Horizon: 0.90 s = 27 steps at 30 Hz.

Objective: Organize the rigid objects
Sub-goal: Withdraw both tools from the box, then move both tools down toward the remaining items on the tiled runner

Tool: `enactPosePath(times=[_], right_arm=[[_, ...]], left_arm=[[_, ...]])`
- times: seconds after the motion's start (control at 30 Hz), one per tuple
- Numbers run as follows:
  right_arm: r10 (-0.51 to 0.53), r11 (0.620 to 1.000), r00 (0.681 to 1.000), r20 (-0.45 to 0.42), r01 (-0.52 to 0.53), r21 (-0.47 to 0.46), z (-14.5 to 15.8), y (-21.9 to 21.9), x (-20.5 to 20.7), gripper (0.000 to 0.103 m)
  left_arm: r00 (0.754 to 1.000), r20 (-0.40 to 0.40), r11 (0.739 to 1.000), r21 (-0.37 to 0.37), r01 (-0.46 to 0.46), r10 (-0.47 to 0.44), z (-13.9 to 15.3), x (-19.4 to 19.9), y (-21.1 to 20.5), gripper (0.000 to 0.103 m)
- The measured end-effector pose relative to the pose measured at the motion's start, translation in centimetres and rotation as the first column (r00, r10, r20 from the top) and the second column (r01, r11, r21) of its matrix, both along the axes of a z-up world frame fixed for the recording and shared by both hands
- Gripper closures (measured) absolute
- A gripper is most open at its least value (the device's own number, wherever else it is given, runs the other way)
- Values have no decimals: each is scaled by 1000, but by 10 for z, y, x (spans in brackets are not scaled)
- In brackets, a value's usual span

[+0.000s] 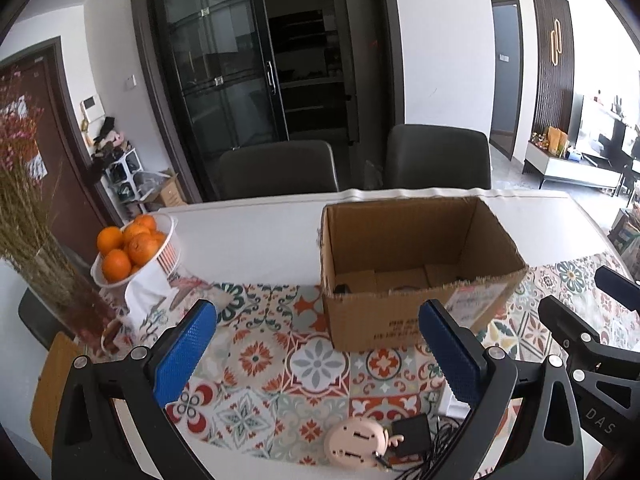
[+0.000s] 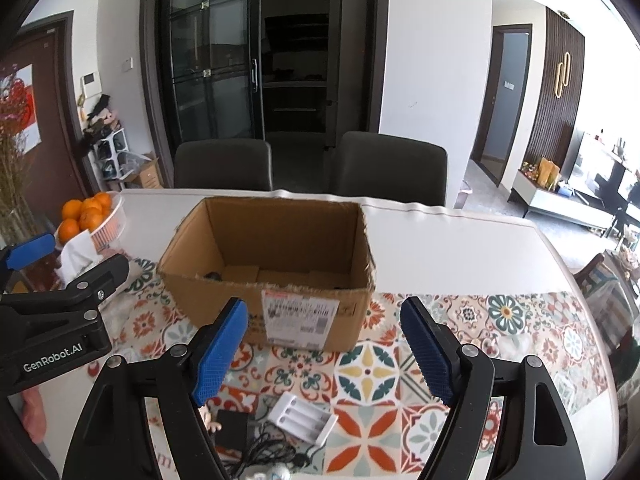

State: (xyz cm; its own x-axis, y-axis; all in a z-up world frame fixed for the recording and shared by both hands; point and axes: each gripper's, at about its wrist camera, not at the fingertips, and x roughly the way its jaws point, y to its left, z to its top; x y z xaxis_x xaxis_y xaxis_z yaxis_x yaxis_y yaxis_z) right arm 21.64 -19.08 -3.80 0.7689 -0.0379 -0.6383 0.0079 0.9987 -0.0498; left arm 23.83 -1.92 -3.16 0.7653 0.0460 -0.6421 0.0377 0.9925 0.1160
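- Left wrist view: the left gripper (image 1: 318, 344) hovers above the patterned tablecloth (image 1: 316, 364) with its blue-padded fingers (image 1: 182, 354) spread wide and nothing between them.
- Ahead of the fingers, and nearer the right one, stands an open cardboard box (image 1: 416, 268); the right pad overlaps its near wall, and the dark items on its floor are too dim to identify.
- Close below the gap, towards the right finger, lies a pink round gadget (image 1: 354, 442) touching a black adapter (image 1: 412, 434); its tangled cable (image 1: 438, 450) is cut off by the frame's lower edge and the right finger.
- Beyond the left finger sits a white bowl of oranges (image 1: 132, 248).
- The right gripper enters from the right edge, partly cropped.
- Right wrist view: the right gripper (image 2: 322, 346) also holds its fingers (image 2: 218, 354) wide apart and empty.
- The same box (image 2: 272, 264) stands straight ahead of the gap, its label (image 2: 300, 318) blurred and unreadable.
- Below the gap lies a white battery holder (image 2: 302, 416), beside the black adapter (image 2: 234, 426) and cable (image 2: 268, 450); the left finger hides most of the pink gadget (image 2: 212, 420).
- The left gripper (image 2: 60, 276) shows at the left edge, only partly visible.
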Motion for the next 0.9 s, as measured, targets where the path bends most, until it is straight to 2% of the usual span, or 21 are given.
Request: enactPosePath(times=[0.43,0.9], right_arm=[[50,999,997,-53,-49,14,-23,5,-31,24],[98,995,978,-184,-101,-8,-70,11,-53,24]], left_arm=[[997,-72,999,-41,-14,11,-23,-36,2,0],[975,-218,998,-30,-52,44,-80,-63,6,0]])
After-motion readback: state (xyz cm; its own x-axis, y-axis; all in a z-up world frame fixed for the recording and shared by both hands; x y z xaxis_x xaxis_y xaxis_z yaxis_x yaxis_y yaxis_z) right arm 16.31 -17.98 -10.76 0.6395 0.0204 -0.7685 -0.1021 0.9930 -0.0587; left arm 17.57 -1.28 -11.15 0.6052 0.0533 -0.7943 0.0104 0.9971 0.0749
